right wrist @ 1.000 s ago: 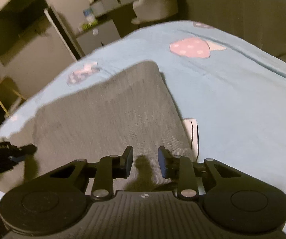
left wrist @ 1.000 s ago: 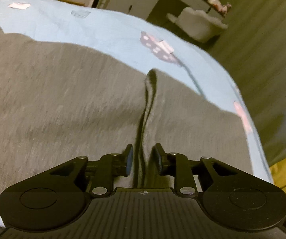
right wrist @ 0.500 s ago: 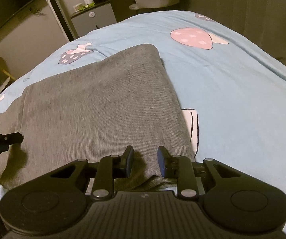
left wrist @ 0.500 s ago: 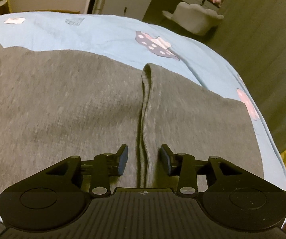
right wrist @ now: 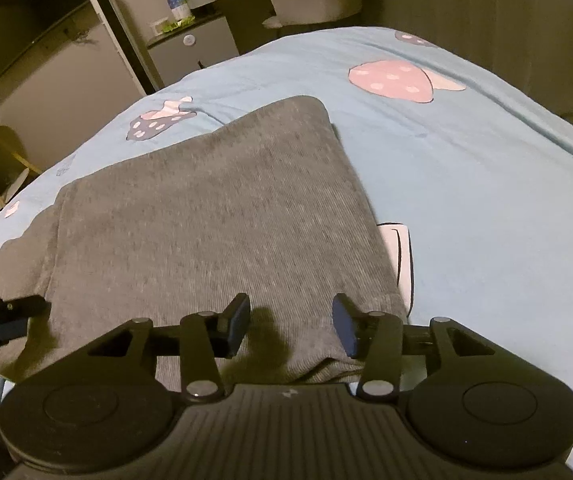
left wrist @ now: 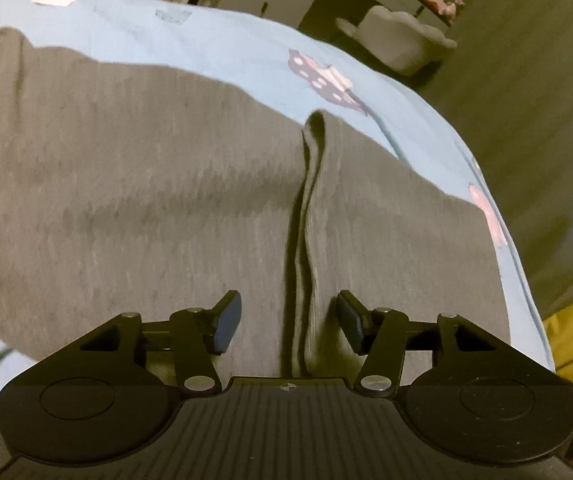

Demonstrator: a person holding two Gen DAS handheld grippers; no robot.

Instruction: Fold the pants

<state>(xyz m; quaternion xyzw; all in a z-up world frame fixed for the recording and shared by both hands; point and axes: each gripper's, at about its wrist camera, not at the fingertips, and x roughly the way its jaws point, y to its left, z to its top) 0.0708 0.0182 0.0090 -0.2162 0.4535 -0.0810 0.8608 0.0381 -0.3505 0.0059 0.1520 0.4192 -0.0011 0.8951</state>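
The grey pants (left wrist: 146, 184) lie flat on the bed (left wrist: 222, 52), which has a light blue sheet with mushroom drawings. In the left wrist view a raised crease (left wrist: 306, 232) of the cloth runs away from the camera, between a wide grey part on the left side and a narrower part on the right side. The left tongs (left wrist: 288, 322) are above the near end of this crease, with the fingers wide apart and one on each side of it; they hold nothing. It seems they do not touch the cloth, but the picture is blurred there.

In the right wrist view the pants (right wrist: 214, 216) look like a folded block with a rounded far corner. The right tongs (right wrist: 291, 326) are also apart and empty, over the near edge of the pants. At the far left edge of this view the dark tip of the left tongs (right wrist: 14, 308) lies against the cloth.
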